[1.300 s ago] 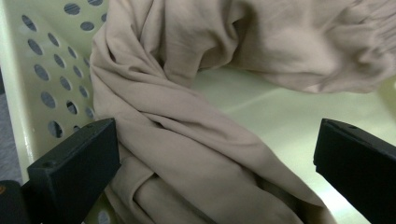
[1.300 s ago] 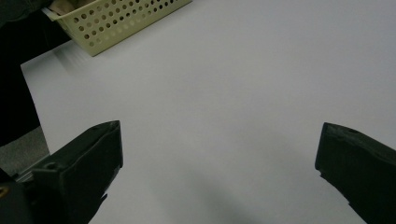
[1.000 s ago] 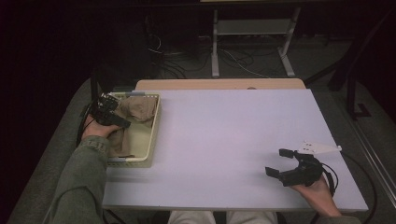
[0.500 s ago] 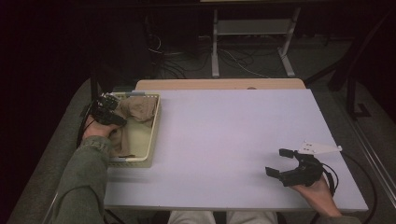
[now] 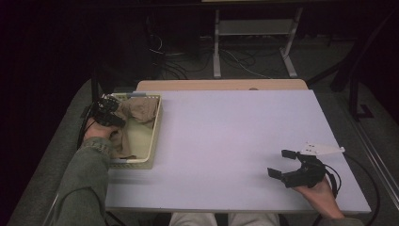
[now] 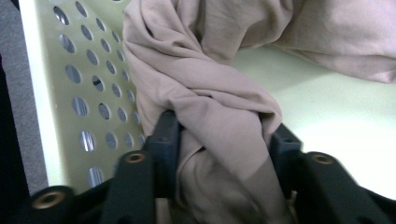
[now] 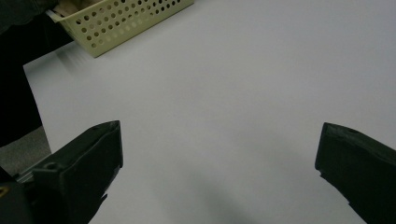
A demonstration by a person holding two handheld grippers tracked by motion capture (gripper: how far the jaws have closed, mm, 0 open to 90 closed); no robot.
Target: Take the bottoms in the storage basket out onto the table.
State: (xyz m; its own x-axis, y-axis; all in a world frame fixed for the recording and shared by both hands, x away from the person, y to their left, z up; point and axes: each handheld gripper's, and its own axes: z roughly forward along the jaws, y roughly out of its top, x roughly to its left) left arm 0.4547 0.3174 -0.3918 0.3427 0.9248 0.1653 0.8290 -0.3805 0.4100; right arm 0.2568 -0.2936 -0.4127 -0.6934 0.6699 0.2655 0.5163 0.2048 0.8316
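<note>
Item one, far left of the table (image 5: pixel 226 141): a pale yellow basket (image 5: pixel 155 127) with round holes punched through its walls. We find no brand, label or writing that can be read on it, nor on anything else listed here.

Contents of the basket: one beige cloth (image 5: pixel 141 113), crumpled, heaped toward the far end and trailing along the floor of the basket toward the near end. In the left gripper view the cloth (image 6: pixel 219 116) lies bunched against the perforated wall (image 6: pixel 88 102), with bare basket floor to its other side.

Item two, at the basket's left rim: the left gripper (image 5: pixel 110 113), held in a hand (image 5: pixel 96 129) with a grey-green sleeve (image 5: pixel 84 183) behind it. Its jaws reach into the basket. They have just been closing, and we see a thick fold of the cloth between them, both pads pressing into the fabric: it grips the cloth.

Item three, middle: the white tabletop, bare surface, with a strip of wood (image 5: pixel 221 84) along its far edge.

Item four, near right corner of the table: the right gripper (image 5: pixel 282 165), resting on the tabletop in the other hand (image 5: pixel 320 190), well apart from the basket. Its jaws stand wide apart with nothing between them. A grey three-cornered plate (image 5: pixel 322 149) sits on top, and a cable (image 5: pixel 364 174) trails off the table edge.
</note>
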